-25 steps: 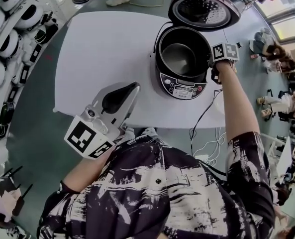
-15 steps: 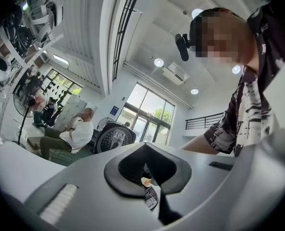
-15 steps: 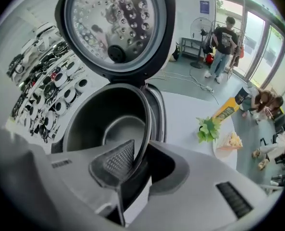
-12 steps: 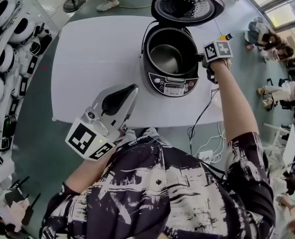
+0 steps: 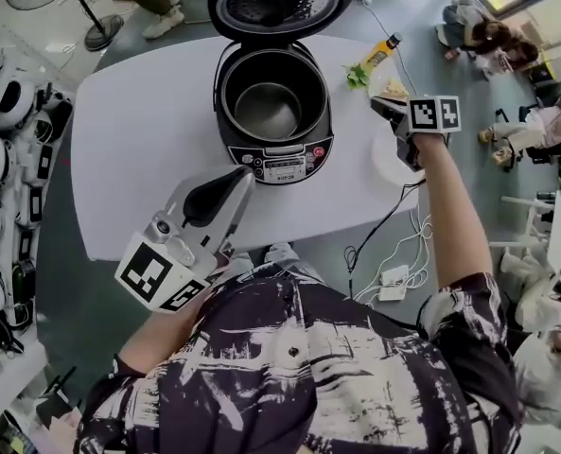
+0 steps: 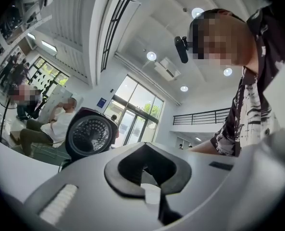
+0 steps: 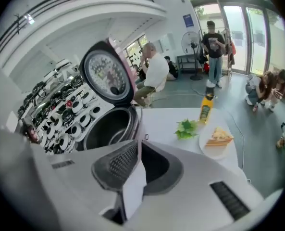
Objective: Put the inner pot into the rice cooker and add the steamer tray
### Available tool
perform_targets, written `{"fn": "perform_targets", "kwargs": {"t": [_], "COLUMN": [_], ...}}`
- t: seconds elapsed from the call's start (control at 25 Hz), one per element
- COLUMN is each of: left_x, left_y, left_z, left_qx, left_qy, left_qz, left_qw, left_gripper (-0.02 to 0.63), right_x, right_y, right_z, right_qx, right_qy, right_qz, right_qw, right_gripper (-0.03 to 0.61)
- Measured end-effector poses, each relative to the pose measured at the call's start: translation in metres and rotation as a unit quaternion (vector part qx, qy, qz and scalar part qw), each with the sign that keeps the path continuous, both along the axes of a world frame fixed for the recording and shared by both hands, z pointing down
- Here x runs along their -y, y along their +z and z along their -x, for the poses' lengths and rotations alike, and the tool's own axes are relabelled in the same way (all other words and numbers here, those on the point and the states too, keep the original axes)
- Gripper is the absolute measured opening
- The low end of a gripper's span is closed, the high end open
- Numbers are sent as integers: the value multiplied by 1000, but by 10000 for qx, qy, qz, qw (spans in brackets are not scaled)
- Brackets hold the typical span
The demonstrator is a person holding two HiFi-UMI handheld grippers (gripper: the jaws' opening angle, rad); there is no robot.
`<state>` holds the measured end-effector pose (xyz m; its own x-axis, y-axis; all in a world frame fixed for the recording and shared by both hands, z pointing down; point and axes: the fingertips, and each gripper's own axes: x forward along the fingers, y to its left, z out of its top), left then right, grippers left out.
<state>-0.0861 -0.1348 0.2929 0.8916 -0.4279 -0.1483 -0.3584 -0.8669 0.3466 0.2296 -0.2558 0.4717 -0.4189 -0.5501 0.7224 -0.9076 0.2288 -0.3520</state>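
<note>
The dark rice cooker [image 5: 272, 149] stands at the table's far middle with its lid [image 5: 280, 3] up. The shiny inner pot [image 5: 269, 112] sits inside it, and the right gripper view shows that cooker [image 7: 108, 129] open too. My right gripper [image 5: 378, 104] hovers to the right of the cooker, apart from it. Its jaws have just been closing and are shut with nothing between them [image 7: 135, 150]. My left gripper [image 5: 247, 174] is shut and empty, low over the table's near edge, pointing at the cooker's lid [image 6: 89, 136]. A white round thing [image 5: 389, 164] lies under my right arm.
A yellow bottle [image 5: 380, 52], green leaves [image 5: 356, 76] and a plate with a sandwich [image 7: 216, 139] sit at the table's far right. A black cord [image 5: 379, 225] hangs off the right edge. Shelves of cookers [image 5: 1, 159] line the left; people sit around.
My right gripper has drawn away from the cooker's right rim to the right and a little up. The whole view has shifted, so the cooker now lies further left.
</note>
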Motion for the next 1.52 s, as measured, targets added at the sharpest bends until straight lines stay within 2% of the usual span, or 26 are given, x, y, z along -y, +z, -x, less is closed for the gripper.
{"fn": "perform_targets", "kwargs": {"t": [0.08, 0.16, 0.24, 0.28, 0.32, 0.4, 0.56, 0.72, 0.96, 1.0, 1.08, 1.28, 1.4, 1.52], "left_x": [0, -1, -3, -4, -6, -9, -12, -10, -5, -5, -4, -5, -6, -9], "left_y": [3, 5, 6, 6, 5, 2, 1, 10, 19, 20, 21, 17, 14, 8], "left_z": [-18, -36, -58, -69, -79, -100, -139, -162, -172, -174, -175, -171, -166, -159], "left_qx": [55, 128, 186, 216, 254, 348, 512, 696, 877, 887, 903, 858, 736, 564], "left_qy": [139, 257, 408, 486, 560, 700, 924, 936, 771, 756, 735, 712, 738, 822], "left_qz": [0, 14, 54, 80, 104, 132, 130, 155, 248, 257, 266, 216, 161, 110], "left_qw": [9999, 9996, 9990, 9986, 9981, 9969, 9943, 9930, 9929, 9929, 9928, 9935, 9944, 9950], "left_gripper": [5, 5, 5, 5, 5, 5, 5, 5, 5, 5, 5, 5, 5, 5], "right_x": [-11, -24, -50, -65, -81, -108, -149, -168, -160, -159, -159, -163, -164, -155], "right_y": [-10, -11, 0, 11, 26, 62, 144, 201, 239, 243, 248, 245, 232, 196], "right_z": [-49, -106, -167, -195, -219, -253, -293, -311, -312, -311, -309, -310, -303, -288], "right_qx": [-144, -521, -973, -1165, -1296, -1331, -1142, -939, -850, -910, -1081, -986, -946, -589], "right_qy": [284, 568, 913, 1090, 1251, 1534, 2175, 2624, 2671, 2617, 2514, 2962, 2824, 2715], "right_qz": [-508, -892, -928, -820, -650, -204, 675, 1109, 1328, 1386, 1524, 1738, 1794, 1572], "right_qw": [9982, 9930, 9867, 9838, 9815, 9789, 9670, 9539, 9507, 9508, 9497, 9340, 9376, 9477], "right_gripper": [20, 23, 49, 70, 117, 163, 173, 173, 159, 145, 58, 5, 0, 0]}}
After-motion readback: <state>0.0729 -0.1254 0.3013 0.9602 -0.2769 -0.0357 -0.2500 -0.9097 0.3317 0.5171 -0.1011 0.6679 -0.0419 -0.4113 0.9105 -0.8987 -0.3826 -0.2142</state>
